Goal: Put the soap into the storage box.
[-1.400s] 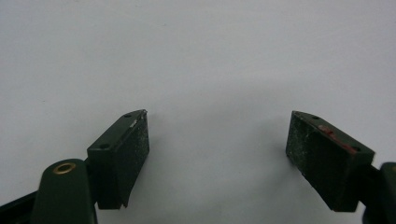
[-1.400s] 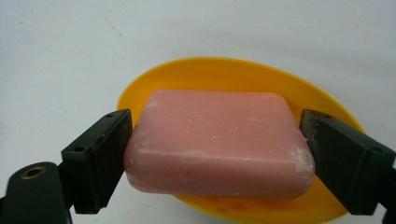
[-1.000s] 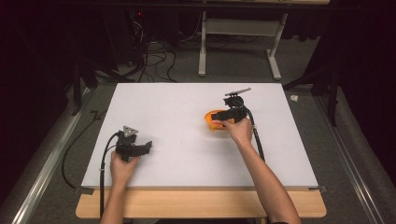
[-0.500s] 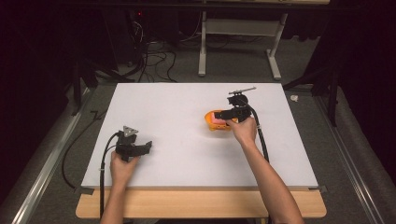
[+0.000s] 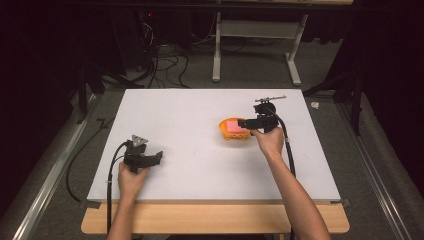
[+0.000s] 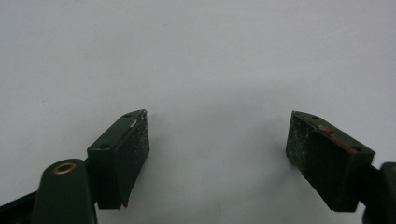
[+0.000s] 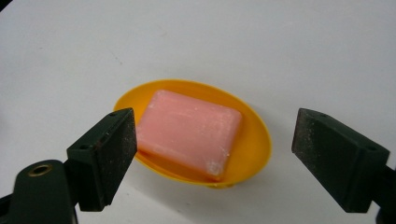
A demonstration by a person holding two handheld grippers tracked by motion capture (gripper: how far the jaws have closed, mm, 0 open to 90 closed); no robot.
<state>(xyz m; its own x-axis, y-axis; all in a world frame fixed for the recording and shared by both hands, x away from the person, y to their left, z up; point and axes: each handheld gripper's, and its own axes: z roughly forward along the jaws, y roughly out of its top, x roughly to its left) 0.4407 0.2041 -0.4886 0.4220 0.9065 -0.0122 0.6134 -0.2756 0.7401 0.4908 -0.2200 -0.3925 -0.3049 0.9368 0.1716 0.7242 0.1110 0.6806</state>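
Here, on the white surface (image 5: 200, 120), right of centre: an orange oval dish (image 5: 233, 129) with a pink bar of soap (image 5: 233, 125) lying flat inside it, slightly askew to the dish's long axis. Just beside the dish, on its right: the right gripper (image 5: 245, 123), held in the right hand (image 5: 270, 140), jaws pointed toward the dish. Seen from the right gripper view: 2 black jaws spread wide and released, grasping nothing, 1 on each side of the dish (image 7: 194, 135); soap (image 7: 189, 133) between them but farther off, untouched. Left-hand jaw overlapping the dish rim in that view; whether touching it or hovering above, cannot tell. Soap edges pale and a little worn, lower corner whitish.

Well apart, near the front left of the surface: the left gripper (image 5: 156, 157), held in the left hand (image 5: 131, 180), grey 3-cornered plate on top, black cable looping off the front edge. From the left gripper view: jaws likewise released, wide apart, only bare white surface (image 6: 210, 70) between and beyond them. Pads (image 6: 137, 144) dusty, scuffed.

Behind the right gripper, toward the far edge: a thin metal rod-like piece (image 5: 270, 98), too small to tell more. Beyond the surface: grey floor (image 5: 260, 70), white desk legs (image 5: 216, 55), a tangle of dark cables (image 5: 162, 57).
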